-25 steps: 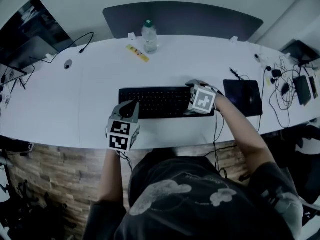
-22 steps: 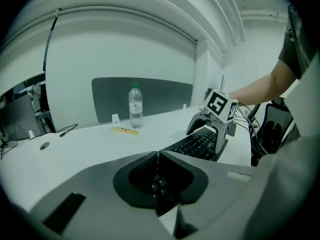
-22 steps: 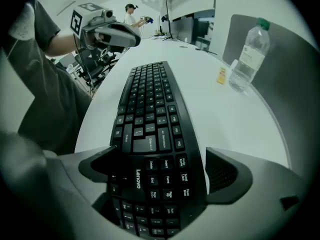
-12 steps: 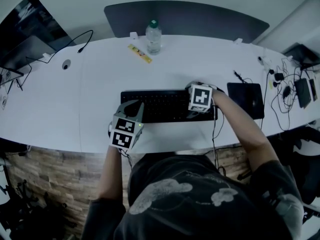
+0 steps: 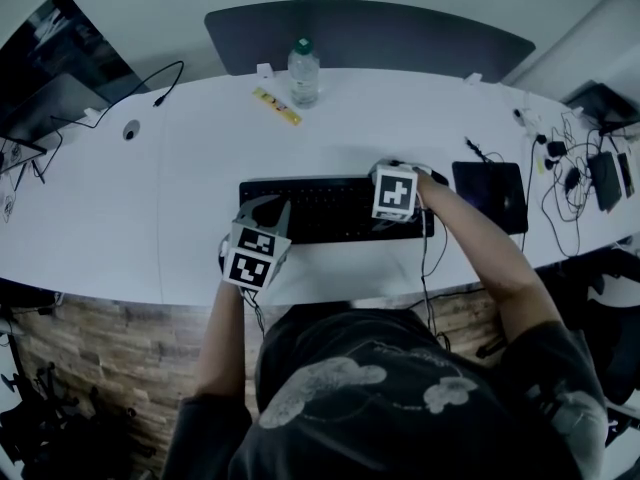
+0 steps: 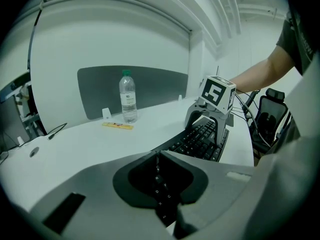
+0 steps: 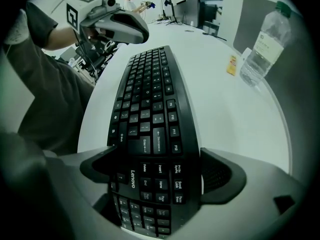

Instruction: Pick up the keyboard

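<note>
Left tongs (image 6: 159, 184) pinch one end of the keyboard (image 5: 320, 206) narrowly while right tongs (image 7: 155, 171) stand wide astride the other, so lifting now could twist it loose onto the bench (image 5: 190, 168).

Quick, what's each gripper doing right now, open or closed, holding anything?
Left gripper: nearly shut over the keyboard's left end, no clear grip.
Right gripper: open, jaws straddling the keyboard's right end, not clamped.

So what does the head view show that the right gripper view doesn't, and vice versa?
Head view only: the flat black pad and tangled cables at the white desk's right end. Right gripper view only: printed key labels, and the right gripper's jaws flanking the black keyboard's end. Both: that keyboard, the clear plastic water bottle, the left gripper.
</note>
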`<state>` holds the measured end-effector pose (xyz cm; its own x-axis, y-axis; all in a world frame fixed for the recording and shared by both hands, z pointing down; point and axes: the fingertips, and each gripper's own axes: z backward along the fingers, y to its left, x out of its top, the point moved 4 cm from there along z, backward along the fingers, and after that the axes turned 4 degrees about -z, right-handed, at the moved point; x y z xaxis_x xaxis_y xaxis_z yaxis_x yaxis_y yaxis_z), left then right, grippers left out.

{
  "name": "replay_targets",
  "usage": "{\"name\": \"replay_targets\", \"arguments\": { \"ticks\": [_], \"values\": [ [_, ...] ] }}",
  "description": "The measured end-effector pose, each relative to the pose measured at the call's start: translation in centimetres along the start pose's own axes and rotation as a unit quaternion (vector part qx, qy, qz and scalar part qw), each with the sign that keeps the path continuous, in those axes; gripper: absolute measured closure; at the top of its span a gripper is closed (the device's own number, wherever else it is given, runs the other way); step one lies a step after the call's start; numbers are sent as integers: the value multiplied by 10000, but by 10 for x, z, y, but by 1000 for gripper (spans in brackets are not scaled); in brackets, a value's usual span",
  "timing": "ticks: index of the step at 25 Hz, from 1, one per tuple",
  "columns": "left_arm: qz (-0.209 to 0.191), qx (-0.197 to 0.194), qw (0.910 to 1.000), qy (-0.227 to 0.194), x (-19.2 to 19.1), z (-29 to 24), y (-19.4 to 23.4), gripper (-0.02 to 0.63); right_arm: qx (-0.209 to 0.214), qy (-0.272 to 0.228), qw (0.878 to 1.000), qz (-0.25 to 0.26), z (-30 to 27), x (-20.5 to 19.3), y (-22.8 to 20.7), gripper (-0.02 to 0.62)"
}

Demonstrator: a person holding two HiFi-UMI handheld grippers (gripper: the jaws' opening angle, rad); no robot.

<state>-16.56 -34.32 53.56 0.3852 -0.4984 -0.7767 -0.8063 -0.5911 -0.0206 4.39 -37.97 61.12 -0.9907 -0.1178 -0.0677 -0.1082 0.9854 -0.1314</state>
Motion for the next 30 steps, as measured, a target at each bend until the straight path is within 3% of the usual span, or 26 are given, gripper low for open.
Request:
{"name": "replay_targets", "arguments": {
  "ticks": [2,8,13,20,26,30],
  "values": [
    [-67,25,10000,29,1,-2,1,603,-525,16,9985,168,5,1,-12,81],
    [-459,109,9988,124,10,-1,7,592,-823,-270,9959,256,13,10,2,81],
    [-1400,-273,9877,639,12,-7,3,451,-1014,-444,9935,273,11,12,17,81],
    [-2625,-751,9538,1256,20,-11,-3,354,-1684,-409,9845,284,21,13,28,80],
    [-3323,-1410,9077,2139,17,-22,-2,314,-2193,-436,9742,316,28,14,35,80],
    [-3681,-1748,8827,2342,26,-35,-6,287,-2464,-488,9672,362,30,13,40,80]
  ]
}}
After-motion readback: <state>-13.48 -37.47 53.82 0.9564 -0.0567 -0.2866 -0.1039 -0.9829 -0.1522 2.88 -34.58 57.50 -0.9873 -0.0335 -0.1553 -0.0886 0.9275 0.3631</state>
